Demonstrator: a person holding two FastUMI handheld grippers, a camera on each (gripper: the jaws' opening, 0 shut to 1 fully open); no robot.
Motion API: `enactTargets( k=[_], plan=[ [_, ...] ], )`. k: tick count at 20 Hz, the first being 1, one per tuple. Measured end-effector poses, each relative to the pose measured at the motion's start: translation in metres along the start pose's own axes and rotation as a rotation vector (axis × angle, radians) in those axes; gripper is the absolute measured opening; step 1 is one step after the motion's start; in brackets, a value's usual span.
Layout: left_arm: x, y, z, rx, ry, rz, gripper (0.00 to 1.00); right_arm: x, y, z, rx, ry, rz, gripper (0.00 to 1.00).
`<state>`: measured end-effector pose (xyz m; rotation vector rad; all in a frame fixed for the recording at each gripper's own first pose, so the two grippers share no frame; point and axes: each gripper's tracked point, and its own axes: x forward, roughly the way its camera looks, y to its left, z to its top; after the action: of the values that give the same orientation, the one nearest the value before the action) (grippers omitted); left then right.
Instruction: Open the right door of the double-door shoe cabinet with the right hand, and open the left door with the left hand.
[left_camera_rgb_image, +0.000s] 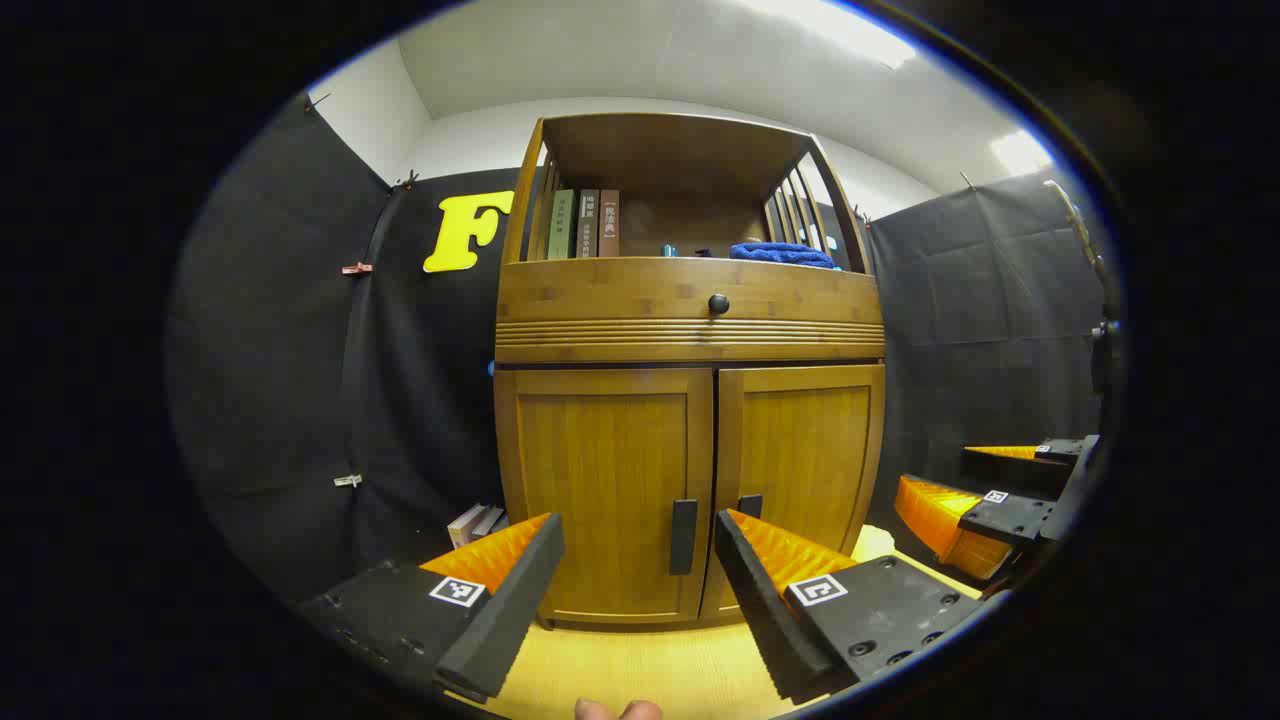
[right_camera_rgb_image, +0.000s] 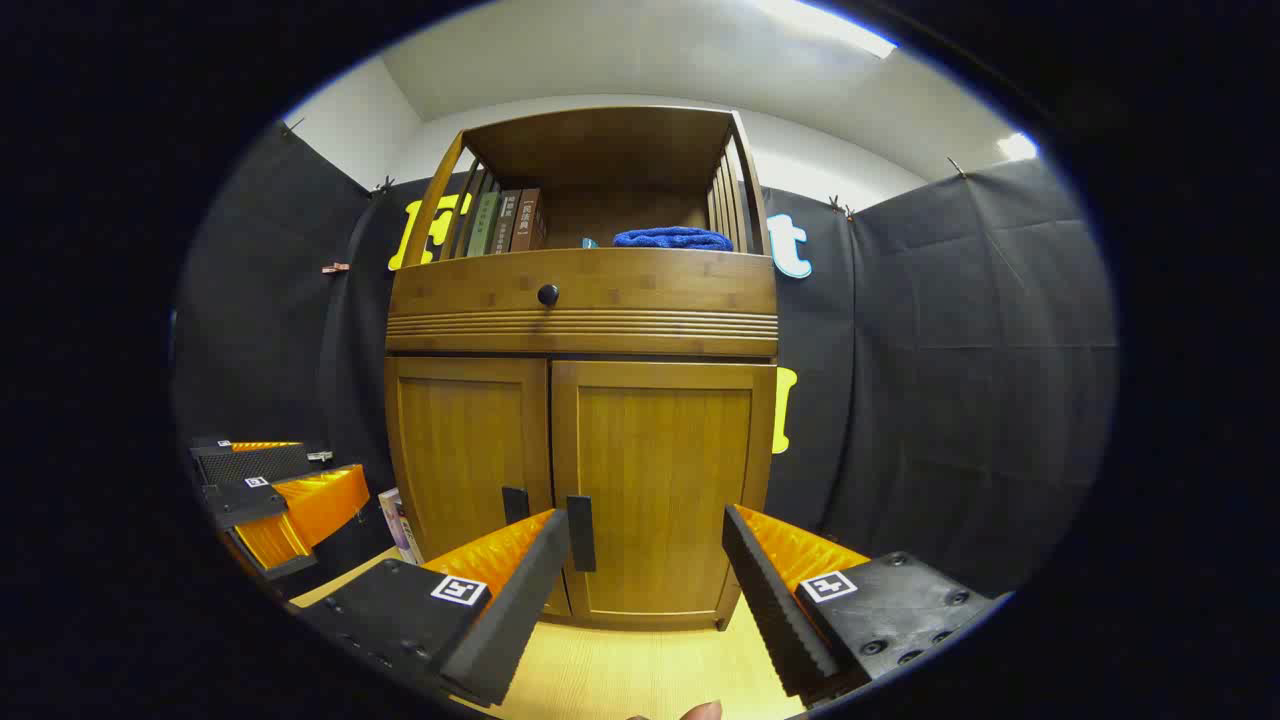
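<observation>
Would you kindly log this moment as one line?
left door closed | right door closed | left gripper open, clear | right gripper open, clear

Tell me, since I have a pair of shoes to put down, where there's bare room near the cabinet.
The yellow floor in front of the closed left door and right door is bare. Left of the cabinet, books lean at its foot. The top shelf is crowded: upright books one side, a blue towel the other, a narrow gap between.
</observation>
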<state>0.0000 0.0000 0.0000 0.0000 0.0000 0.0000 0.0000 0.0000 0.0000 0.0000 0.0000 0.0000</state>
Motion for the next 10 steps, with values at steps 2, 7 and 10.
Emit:
enactTargets(
  k=[2, 7, 10],
  plan=[
    [-0.0006, 0.0003, 0.0009, 0.001, 0.0, -0.003, 0.92, -0.0011, 0.0019, -0.0002, 0.005, -0.001, 0.004, 0.98],
    [-0.0017, -0.0032, 0.0025, 0.008, 0.0, -0.014, 0.92, -0.0031, 0.004, 0.0, 0.006, 0.001, 0.006, 0.98],
    [-0.0091, -0.0045, 0.0004, 0.014, 0.002, -0.02, 0.94, -0.005, 0.0053, -0.0012, -0.003, 0.002, 0.006, 0.98]
  ],
)
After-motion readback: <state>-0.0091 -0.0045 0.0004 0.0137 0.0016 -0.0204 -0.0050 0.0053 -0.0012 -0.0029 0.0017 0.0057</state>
